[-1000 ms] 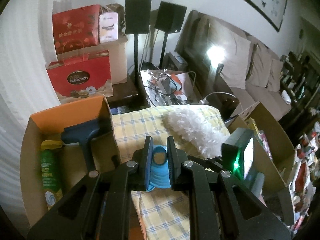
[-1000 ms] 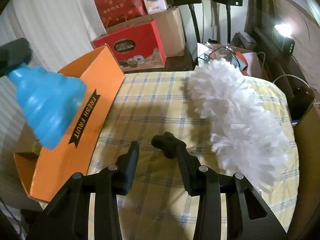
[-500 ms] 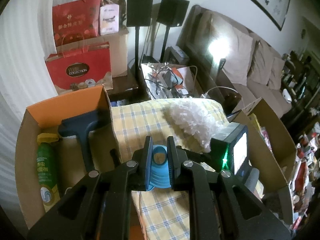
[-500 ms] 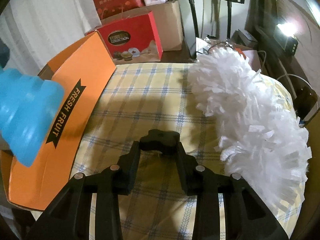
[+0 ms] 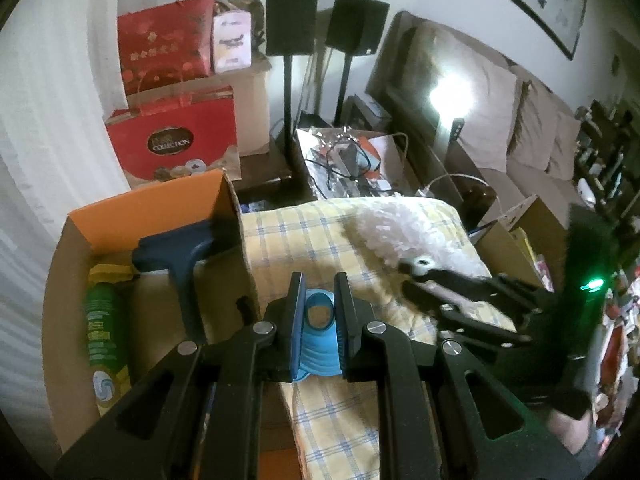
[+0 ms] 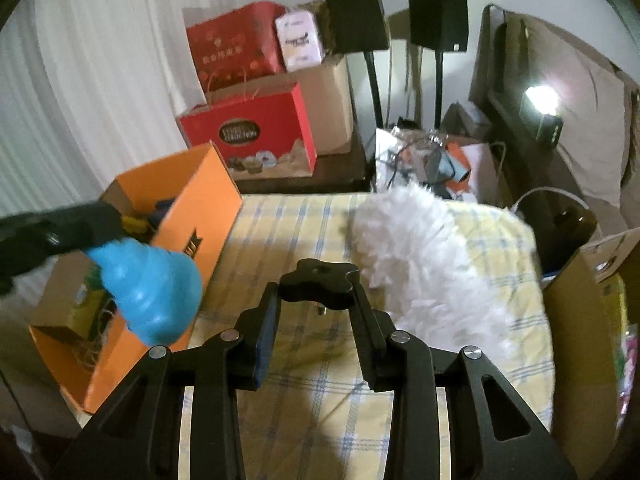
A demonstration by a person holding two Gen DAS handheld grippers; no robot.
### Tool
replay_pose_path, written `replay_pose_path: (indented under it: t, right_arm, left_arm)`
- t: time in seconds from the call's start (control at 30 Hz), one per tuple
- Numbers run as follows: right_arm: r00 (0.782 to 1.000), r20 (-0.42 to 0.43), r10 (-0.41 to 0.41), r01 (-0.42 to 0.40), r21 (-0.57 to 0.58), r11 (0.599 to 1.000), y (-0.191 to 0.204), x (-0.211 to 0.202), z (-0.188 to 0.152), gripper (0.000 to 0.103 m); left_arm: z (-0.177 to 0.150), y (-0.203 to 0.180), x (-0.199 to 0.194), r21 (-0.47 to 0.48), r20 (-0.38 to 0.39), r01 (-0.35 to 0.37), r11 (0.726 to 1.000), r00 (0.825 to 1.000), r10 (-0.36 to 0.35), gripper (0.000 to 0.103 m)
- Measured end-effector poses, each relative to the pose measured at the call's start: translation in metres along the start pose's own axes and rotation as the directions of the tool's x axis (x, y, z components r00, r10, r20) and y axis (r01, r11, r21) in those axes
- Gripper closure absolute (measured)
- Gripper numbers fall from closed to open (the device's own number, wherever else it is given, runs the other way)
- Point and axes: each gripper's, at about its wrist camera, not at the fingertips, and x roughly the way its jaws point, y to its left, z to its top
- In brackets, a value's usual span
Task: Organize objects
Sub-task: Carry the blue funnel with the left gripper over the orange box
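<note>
My left gripper (image 5: 319, 284) is shut on a blue ribbed cup-shaped object (image 5: 318, 332), held above the checkered cloth beside the orange cardboard box (image 5: 156, 208). The object also shows at the left of the right wrist view (image 6: 150, 288), over the box's edge. My right gripper (image 6: 318, 284) is shut on the black knob-shaped handle end (image 6: 320, 278) of the white fluffy duster (image 6: 424, 260), which lies on the cloth. The right gripper also shows in the left wrist view (image 5: 420, 276), beside the duster (image 5: 404, 232).
The orange box holds a green spray can (image 5: 105, 336) and a dark blue squeegee (image 5: 180, 252). The yellow checkered cloth (image 6: 304, 400) covers the surface. Red gift bags (image 6: 256, 136), two speakers on stands (image 6: 356, 12) and a cluttered side table (image 6: 432, 156) stand behind. A cardboard box (image 6: 588, 300) is at right.
My right gripper has closed on the duster's black handle end and lifted it slightly. My left gripper has carried the blue object further toward the orange box.
</note>
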Motion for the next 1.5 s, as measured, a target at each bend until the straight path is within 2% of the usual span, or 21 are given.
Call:
replay_pose_path:
  t: [0.23,0.43,0.73,1.2,1.5]
  right_arm:
    - [0.999,0.047,-0.010,0.011,-0.011,1.000,0.013,-0.040,0.014,0.068]
    - [0.996,0.082,-0.024,0.025,-0.017,1.000,0.026,-0.063,0.024,0.068]
    - [0.993,0.117,-0.008,0.012,-0.033,0.999,0.051,-0.084,0.038,0.068]
    - [0.992,0.116,0.044,-0.034,-0.088,0.996,0.106,-0.080,0.041,0.068]
    - [0.992,0.099,0.074,-0.062,-0.121,0.991,0.136,-0.065,0.037,0.068]
  left_arm:
    - [-0.003,0.003,-0.014,-0.012,0.042,-0.023,1.000,0.999,0.023,0.090]
    - [-0.003,0.005,-0.036,-0.024,0.117,-0.073,0.997,0.990,0.075,0.090]
    - [-0.007,0.022,-0.053,-0.055,0.129,-0.085,0.995,0.987,0.091,0.090]
    - [-0.022,0.073,-0.075,-0.124,0.129,-0.131,0.984,0.981,0.147,0.090]
    - [-0.034,0.103,-0.071,-0.153,0.100,-0.152,0.976,0.981,0.168,0.090]
